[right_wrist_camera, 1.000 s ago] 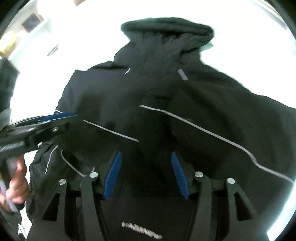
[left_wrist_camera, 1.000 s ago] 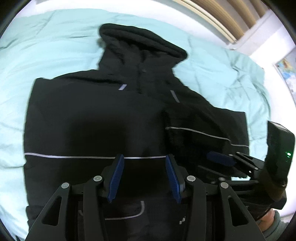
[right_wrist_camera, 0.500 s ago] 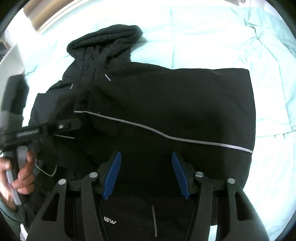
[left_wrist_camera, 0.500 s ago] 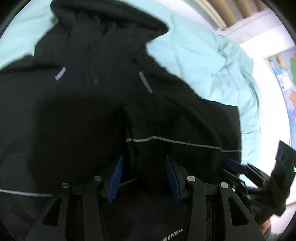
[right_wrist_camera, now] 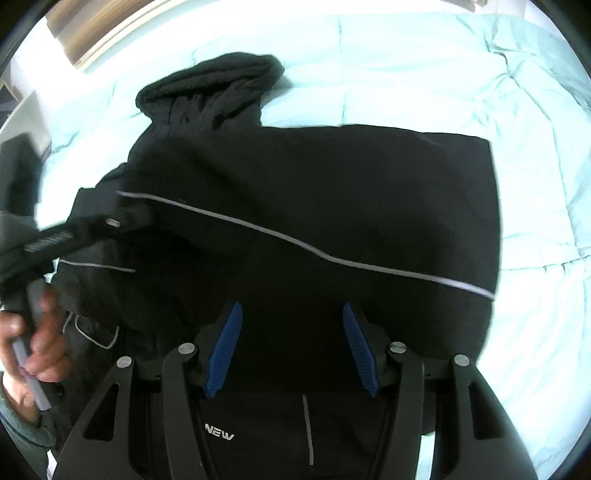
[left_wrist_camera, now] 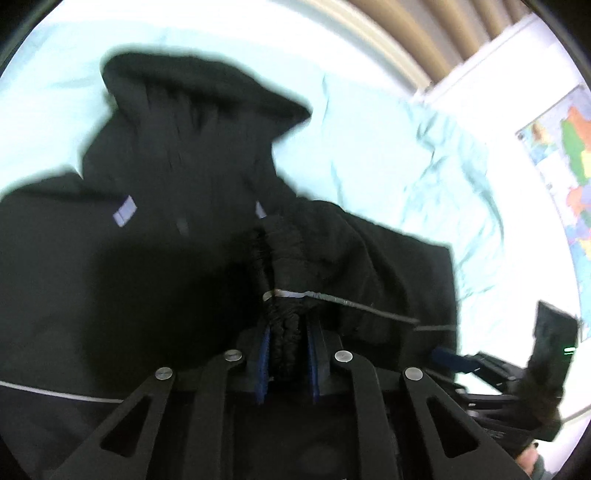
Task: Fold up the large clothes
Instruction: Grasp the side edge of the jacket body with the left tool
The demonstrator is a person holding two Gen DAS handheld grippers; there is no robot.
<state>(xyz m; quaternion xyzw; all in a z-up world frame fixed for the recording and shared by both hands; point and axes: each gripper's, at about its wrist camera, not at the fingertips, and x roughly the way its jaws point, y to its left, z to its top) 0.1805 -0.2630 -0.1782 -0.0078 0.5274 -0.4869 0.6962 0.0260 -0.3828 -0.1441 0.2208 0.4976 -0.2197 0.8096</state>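
Observation:
A black hooded jacket with thin reflective stripes lies flat on the bed, hood at the far end. One sleeve is folded across the body, and its ribbed cuff sits bunched between the blue pads of my left gripper, whose jaws are closing on it. In the right wrist view the left gripper reaches in from the left onto that sleeve. My right gripper stands open above the jacket's body, with nothing pinched between its fingers.
A pale teal quilt covers the bed around the jacket. A wooden slatted headboard runs behind it, and a coloured map hangs on the right wall. A hand grips the left tool's handle.
My left gripper has moved forward to the folded sleeve's cuff and its jaws have closed around it. The right gripper swung to the right over the jacket earlier, then stayed put, still open.

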